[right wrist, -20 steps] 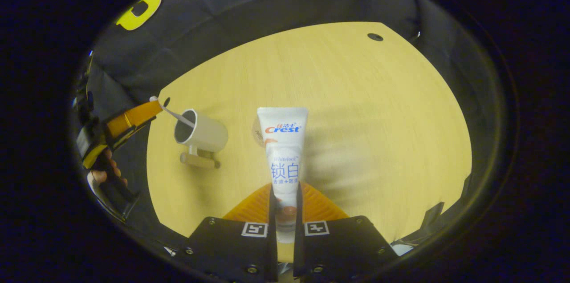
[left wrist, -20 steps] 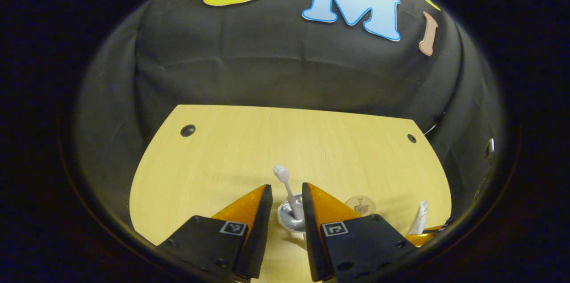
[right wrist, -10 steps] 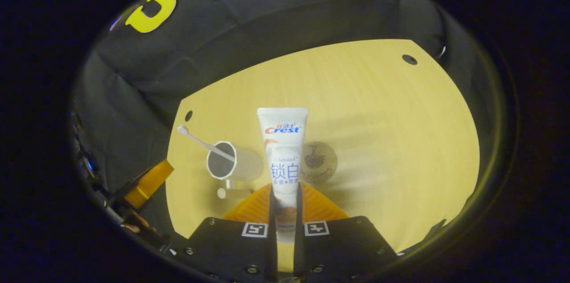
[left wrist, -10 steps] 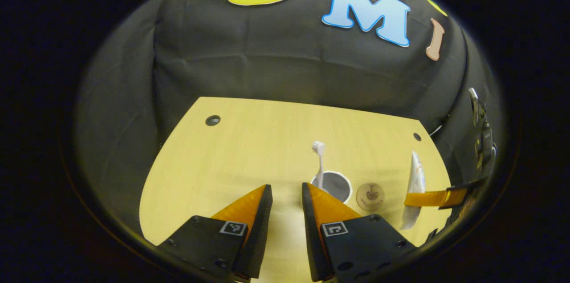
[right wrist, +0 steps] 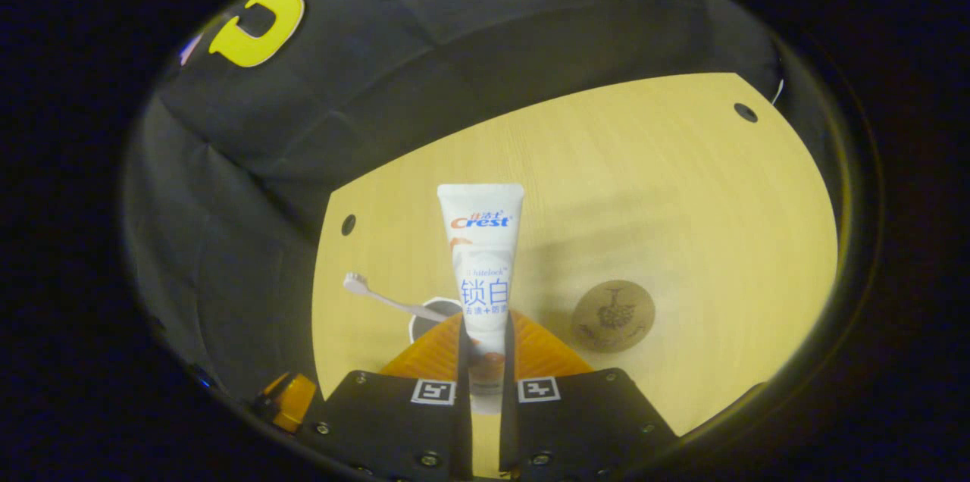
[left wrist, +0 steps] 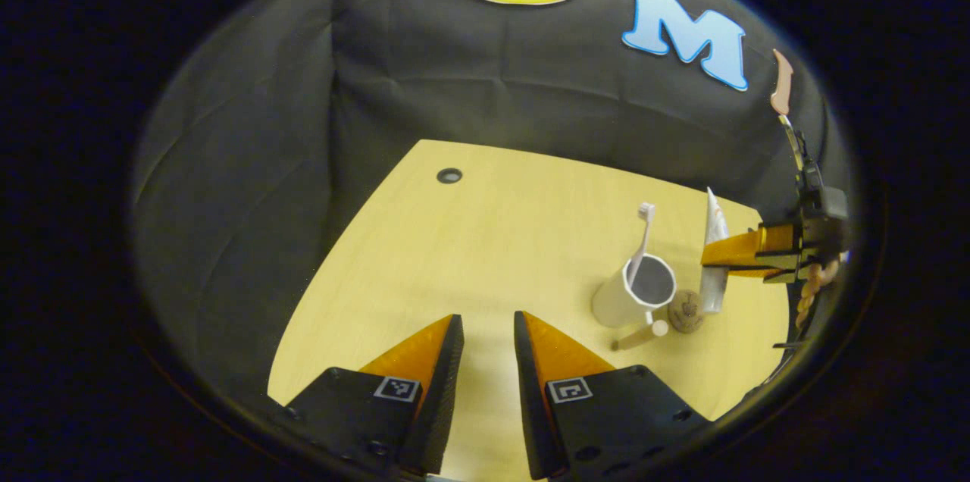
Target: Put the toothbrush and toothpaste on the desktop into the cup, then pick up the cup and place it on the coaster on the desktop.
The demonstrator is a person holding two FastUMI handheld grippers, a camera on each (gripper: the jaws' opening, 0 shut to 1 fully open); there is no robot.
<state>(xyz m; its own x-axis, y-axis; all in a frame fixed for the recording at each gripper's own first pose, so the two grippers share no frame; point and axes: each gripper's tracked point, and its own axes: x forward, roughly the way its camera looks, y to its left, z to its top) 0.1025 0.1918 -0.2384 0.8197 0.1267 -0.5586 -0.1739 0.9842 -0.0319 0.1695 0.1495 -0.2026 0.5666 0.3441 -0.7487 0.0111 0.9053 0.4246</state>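
A white cup (left wrist: 633, 292) stands on the wooden desktop (left wrist: 470, 239) with a white toothbrush (left wrist: 644, 228) leaning in it, head up. My left gripper (left wrist: 485, 330) is open and empty, well back and left of the cup. In the left gripper view the right gripper (left wrist: 727, 253) hangs just beyond the cup, shut on a white toothpaste tube (left wrist: 712, 228). In the right gripper view the toothpaste tube (right wrist: 483, 255) stands upright between the shut fingers of the right gripper (right wrist: 483, 327). The cup's rim (right wrist: 424, 315) peeks out left of them, with the toothbrush (right wrist: 379, 296) sticking out.
A round cork coaster (right wrist: 612, 315) lies on the desktop (right wrist: 644, 186) right of the cup; in the left gripper view the coaster (left wrist: 686, 311) touches the cup's base. A hand (left wrist: 815, 281) holds the right gripper. Cable holes (left wrist: 449, 176) mark the far corners.
My left gripper has pulled back and left from the cup, leaving the toothbrush inside. The right gripper has carried the toothpaste closer, to just above the cup.
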